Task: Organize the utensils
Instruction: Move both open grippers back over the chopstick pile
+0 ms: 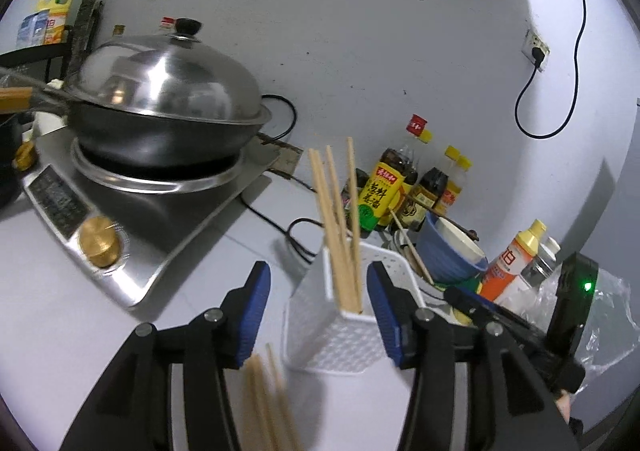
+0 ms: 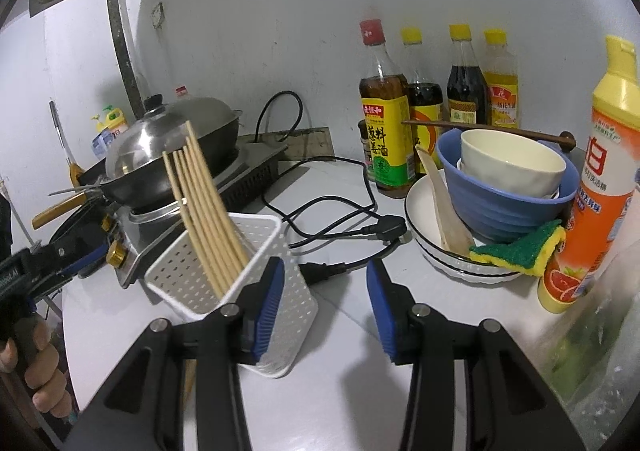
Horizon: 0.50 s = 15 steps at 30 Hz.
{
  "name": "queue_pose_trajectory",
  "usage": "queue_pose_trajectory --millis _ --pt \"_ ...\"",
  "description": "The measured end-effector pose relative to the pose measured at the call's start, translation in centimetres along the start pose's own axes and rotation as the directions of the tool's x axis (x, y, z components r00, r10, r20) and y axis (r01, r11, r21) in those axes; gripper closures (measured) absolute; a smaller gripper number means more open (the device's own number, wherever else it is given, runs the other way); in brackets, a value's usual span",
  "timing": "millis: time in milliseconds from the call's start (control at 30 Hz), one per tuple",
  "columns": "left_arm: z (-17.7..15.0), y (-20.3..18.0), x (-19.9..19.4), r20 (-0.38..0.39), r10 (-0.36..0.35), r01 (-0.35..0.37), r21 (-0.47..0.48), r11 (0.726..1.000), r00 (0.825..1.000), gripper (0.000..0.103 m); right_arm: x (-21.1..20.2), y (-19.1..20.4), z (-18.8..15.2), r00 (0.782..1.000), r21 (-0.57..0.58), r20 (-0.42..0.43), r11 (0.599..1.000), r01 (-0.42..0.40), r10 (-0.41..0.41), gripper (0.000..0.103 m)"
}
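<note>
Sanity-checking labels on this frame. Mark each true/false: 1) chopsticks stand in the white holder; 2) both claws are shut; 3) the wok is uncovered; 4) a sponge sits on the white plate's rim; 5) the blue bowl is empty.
1) Chopsticks stand in the white perforated holder: true.
2) False: left claw and right claw are both open, gripping nothing.
3) False: the wok carries a steel lid.
4) Sponge on the white plate rim: true.
5) False: the blue bowl holds a cream bowl.
</note>
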<state>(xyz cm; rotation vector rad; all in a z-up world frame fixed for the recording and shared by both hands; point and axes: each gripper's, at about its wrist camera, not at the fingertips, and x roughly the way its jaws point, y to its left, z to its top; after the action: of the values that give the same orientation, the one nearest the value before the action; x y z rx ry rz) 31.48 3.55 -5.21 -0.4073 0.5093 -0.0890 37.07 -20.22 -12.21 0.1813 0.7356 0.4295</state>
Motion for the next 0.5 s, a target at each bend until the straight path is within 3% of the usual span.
queue_pose_trajectory --millis 500 --pt "-3.4 4.6 -4.4 -0.07 -0.023 0.022 -0.018 1.0 0.997 0.051 -3.2 6.0 -2.8 0.998 -0.062 -0.061 0.998 0.029 -0.033 0.063"
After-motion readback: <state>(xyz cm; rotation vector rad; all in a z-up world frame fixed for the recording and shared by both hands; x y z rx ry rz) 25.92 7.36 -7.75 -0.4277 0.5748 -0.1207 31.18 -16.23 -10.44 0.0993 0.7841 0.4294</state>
